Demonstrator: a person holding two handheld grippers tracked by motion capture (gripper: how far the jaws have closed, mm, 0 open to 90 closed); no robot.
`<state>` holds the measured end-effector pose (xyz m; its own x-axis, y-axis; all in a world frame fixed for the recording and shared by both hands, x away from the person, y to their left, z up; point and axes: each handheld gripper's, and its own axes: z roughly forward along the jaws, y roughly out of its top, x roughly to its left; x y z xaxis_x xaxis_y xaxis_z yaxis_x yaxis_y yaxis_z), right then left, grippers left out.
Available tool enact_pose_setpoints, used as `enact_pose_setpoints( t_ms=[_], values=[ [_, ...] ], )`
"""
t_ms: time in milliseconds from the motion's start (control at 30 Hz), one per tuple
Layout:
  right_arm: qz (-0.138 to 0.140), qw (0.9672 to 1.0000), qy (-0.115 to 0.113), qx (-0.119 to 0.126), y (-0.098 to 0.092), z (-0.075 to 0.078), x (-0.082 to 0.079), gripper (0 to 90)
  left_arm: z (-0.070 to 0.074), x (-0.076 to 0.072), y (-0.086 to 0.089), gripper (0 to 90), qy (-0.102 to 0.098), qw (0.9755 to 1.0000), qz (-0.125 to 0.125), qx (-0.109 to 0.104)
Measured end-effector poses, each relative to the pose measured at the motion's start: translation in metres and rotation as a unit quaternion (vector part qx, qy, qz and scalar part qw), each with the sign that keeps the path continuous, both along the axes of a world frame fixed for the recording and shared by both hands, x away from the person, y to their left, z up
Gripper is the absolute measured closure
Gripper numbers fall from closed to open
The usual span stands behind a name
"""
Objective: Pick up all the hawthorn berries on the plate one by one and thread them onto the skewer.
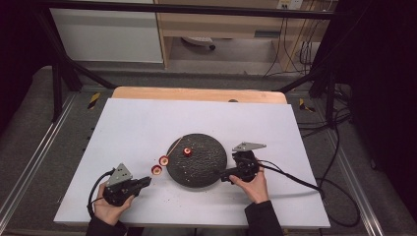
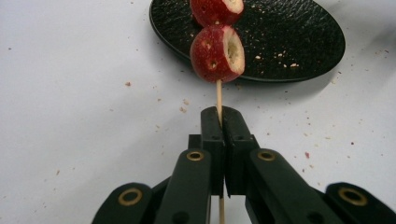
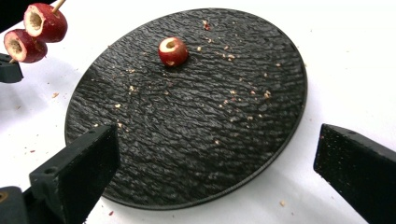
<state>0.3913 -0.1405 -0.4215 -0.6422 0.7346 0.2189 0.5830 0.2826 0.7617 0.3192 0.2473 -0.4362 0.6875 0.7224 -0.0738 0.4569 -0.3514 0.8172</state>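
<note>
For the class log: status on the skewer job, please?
Left hand-held gripper shut on skewer, two fruits threaded. Right hand-held gripper open over plate. One loose fruit on plate. Nothing blocking.

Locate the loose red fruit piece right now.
In the high view the loose fruit piece lies on the black plate, in its far-left part, apart from the two skewered pieces held just off the plate's left edge by the left tool.

The left hand-held gripper (image 1: pixel 143 182) is gripped from behind by the left hand (image 1: pixel 109 209), its jaws pressed fully together and aimed forward and to the right. The right hand-held gripper (image 1: pixel 225 175), with the right hand (image 1: pixel 253 186) behind it, points left, jaws spread wide apart
</note>
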Motion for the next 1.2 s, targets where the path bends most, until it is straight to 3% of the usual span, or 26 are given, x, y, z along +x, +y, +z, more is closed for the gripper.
enact_pose_setpoints(
  t_ms=[600,933,1200],
  values=[
    [0.03,0.9991,0.015,-0.027,0.039,0.028,0.026,1.5,-0.003,0.002,0.014,88.1,0.007,0.9999,0.014,-0.006],
    [0.05,0.9972,0.022,-0.051,0.077,0.033,0.052,1.3,-0.004,0.004,0.016,88.1,0.009,0.9998,0.017,-0.006],
    [0.049,0.9952,0.033,-0.078,0.102,0.032,0.069,1.6,-0.005,0.005,0.017,88.1,0.01,0.9998,0.018,-0.006]
  ],
)
